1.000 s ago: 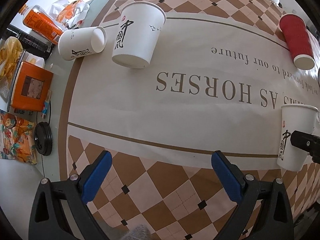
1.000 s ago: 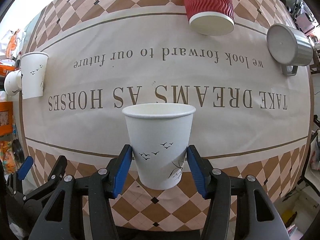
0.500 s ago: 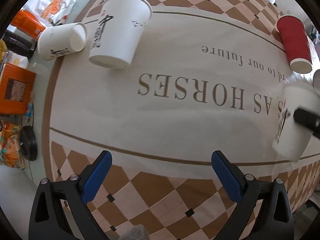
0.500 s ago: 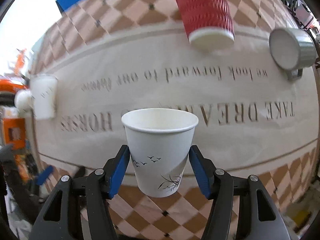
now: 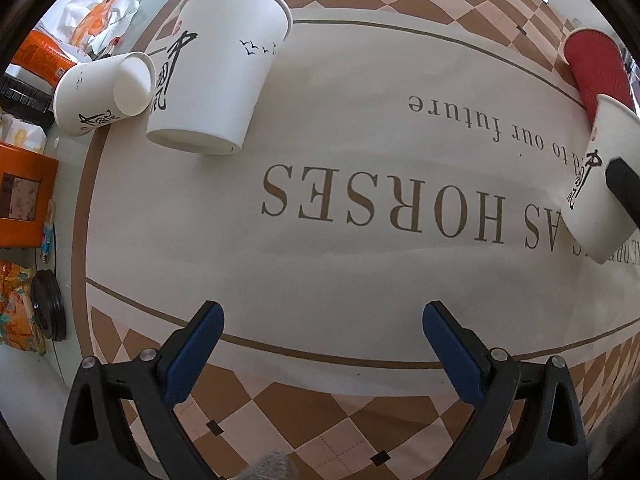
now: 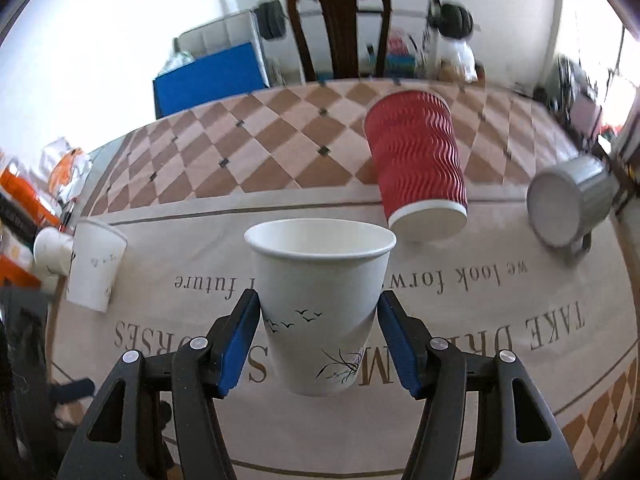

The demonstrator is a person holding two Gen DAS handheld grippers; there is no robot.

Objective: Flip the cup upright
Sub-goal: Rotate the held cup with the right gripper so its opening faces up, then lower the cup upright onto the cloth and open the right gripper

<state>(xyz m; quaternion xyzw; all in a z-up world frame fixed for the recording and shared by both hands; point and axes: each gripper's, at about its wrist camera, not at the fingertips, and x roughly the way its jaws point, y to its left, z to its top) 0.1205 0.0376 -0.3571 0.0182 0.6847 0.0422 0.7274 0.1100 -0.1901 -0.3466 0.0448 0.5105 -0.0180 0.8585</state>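
The right gripper [image 6: 318,338] clenches a white cup [image 6: 320,304] between its blue pads [image 6: 236,344], mouth up, lifted above the tablecloth [image 6: 460,400]. Ahead and to its right lies a red cup [image 6: 416,168] on its side, with a grey mug [image 6: 568,208] farther right, also tipped over. The left gripper [image 5: 322,354] is spread wide, grasping nothing; ahead to its left stands a second cup [image 5: 218,80], and beside that a third cup [image 5: 104,92] lies toppled.

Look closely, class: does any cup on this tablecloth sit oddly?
Yes. The red ribbed paper cup and the grey metal mug lie on their sides, and a small white paper cup lies tipped at the table edge.
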